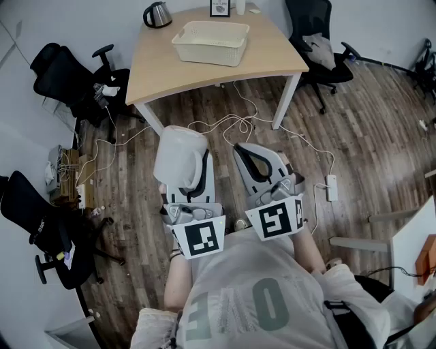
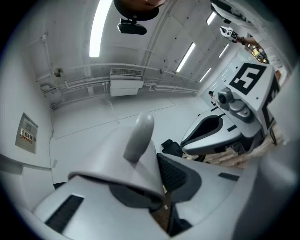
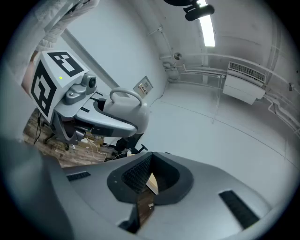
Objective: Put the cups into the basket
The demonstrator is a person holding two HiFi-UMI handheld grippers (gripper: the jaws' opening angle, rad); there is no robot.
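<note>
A white cup with a handle is clamped in my left gripper, held low over the wooden floor in front of the person. In the left gripper view the cup sits between the jaws of the left gripper, handle pointing up toward the ceiling. My right gripper hangs beside it, shut with nothing in it; its padded jaws meet in the right gripper view. The cream basket stands on the wooden table farther ahead, apart from both grippers.
A kettle and a small framed sign stand at the table's far edge. Black office chairs flank the table, another chair is at my left. Cables and a power strip lie on the floor.
</note>
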